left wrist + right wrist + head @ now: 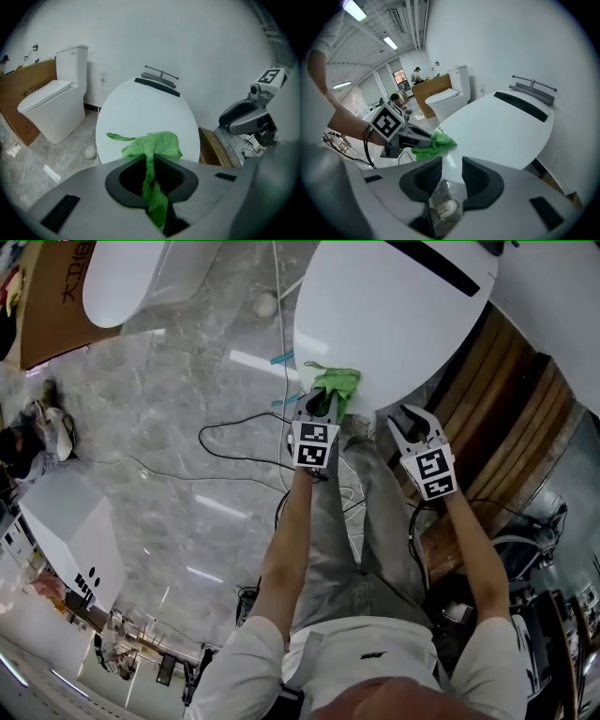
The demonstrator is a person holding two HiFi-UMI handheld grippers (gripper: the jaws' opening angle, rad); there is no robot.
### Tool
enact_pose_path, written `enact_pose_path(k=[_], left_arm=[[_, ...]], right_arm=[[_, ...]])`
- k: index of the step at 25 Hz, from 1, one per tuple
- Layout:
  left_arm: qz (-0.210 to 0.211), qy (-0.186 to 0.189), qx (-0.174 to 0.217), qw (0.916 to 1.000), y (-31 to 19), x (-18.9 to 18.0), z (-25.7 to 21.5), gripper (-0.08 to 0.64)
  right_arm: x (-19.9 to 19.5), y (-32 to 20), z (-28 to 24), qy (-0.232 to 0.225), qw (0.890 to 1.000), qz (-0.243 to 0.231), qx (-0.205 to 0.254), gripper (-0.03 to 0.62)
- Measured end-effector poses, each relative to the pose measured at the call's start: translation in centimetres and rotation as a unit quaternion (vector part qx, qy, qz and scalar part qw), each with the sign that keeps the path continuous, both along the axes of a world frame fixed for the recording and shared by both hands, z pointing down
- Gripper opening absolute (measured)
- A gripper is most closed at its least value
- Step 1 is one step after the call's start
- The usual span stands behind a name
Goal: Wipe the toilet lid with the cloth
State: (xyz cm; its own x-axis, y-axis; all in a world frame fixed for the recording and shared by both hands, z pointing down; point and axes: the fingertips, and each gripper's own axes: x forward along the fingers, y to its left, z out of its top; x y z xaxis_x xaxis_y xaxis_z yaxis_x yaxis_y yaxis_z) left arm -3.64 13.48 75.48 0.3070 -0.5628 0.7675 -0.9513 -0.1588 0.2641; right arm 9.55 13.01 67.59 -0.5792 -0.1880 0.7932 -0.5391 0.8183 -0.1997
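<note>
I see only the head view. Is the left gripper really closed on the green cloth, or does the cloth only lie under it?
Observer: It is closed. The left gripper is shut on the cloth: a strip runs down between the jaws, and the rest lies on the lid.
Operator: Does the right gripper hold anything?
Observer: No. In its own view the right gripper has its jaws apart and grips nothing; the lid's edge shows through the gap.
Operator: What stands beyond the lid on the left?
Observer: A second toilet, lid down, with its tank against the wall.
</note>
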Motion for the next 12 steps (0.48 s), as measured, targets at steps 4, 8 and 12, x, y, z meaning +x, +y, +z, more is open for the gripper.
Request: enact_pose_path(k=[4,8,12], left_arm=[[0.006,0.014,0.000,0.9999,0.6,2.4,-0.6,0.064],[0.004,0.027,0.014,0.9995,0.5,4.1,-3.7,0.064],[0.005,0.029,0.043,0.9986,0.4,5.1,-9.3,0.064]], right_arm=[[0.4,0.6,-1.5,0.001,1.000,-0.016,0.002,0.137],[1.1,0.2,-3.9,-0.004,1.000,-0.012,0.013,0.137],[1.6,-0.5,-8.4,-0.022,0.999,0.005,0.029,0.137]])
